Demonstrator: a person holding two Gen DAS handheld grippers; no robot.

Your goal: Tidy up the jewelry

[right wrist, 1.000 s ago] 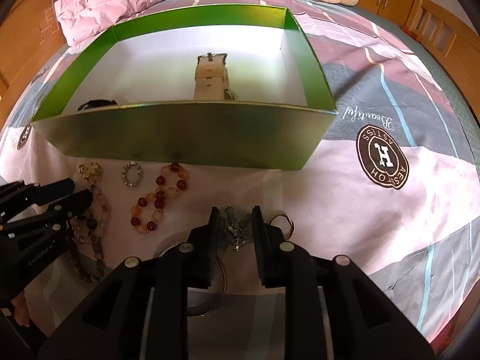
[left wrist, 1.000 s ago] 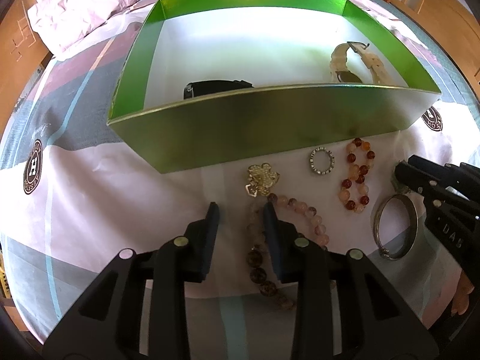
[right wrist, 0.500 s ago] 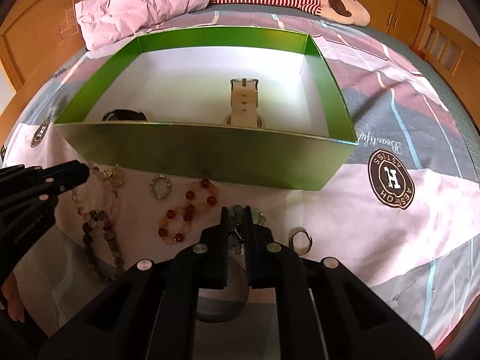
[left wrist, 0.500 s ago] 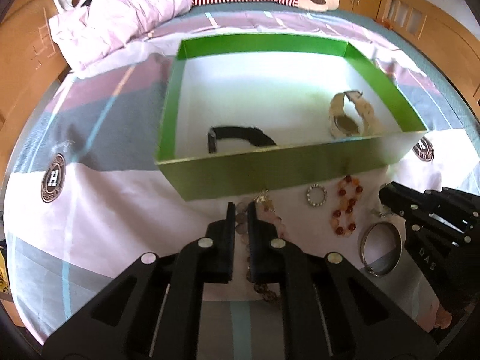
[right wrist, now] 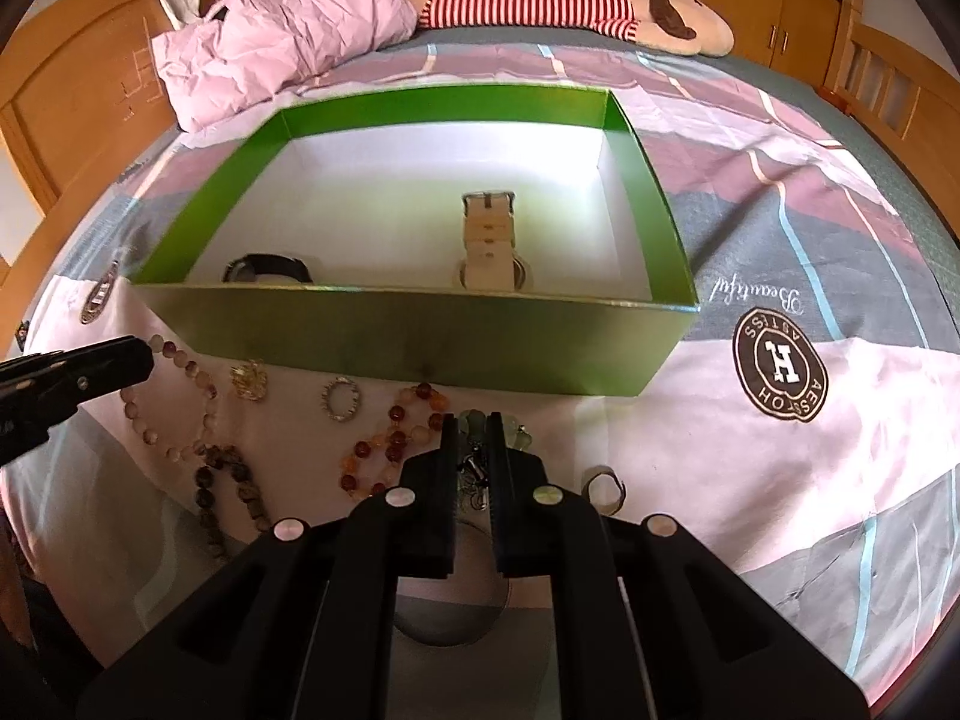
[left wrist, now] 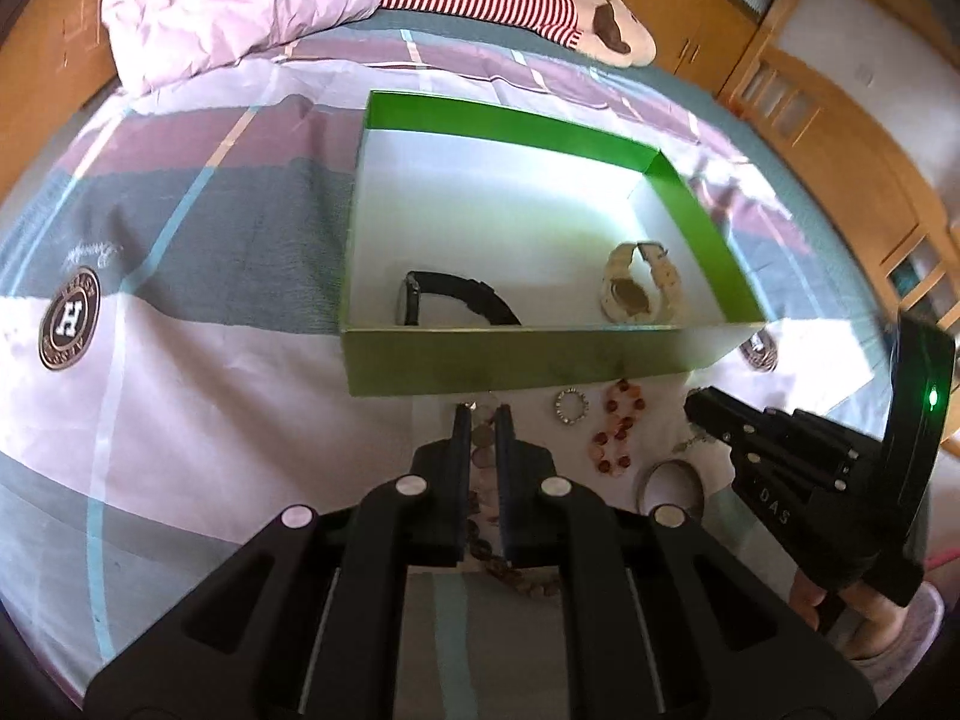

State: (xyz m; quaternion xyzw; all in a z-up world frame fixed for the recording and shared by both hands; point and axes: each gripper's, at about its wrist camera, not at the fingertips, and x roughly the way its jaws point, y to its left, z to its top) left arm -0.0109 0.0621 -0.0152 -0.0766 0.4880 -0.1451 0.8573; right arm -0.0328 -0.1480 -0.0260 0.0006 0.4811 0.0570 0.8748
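On the bedsheet before the green cardboard box (right wrist: 420, 339), the left gripper (left wrist: 482, 414) is clenched on the long pale-and-brown bead necklace (right wrist: 198, 420) and the right gripper (right wrist: 473, 423) on the small green-stone chain (right wrist: 474, 462). Trailing strands could catch on the box wall and slip out.

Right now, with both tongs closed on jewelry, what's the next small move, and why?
Probably lift both higher to clear the green box's near wall: the left tongs pinch the pale bead strand, the right tongs the green-bead chain, both trailing on the bedspread below the rim, and watches already lie inside.
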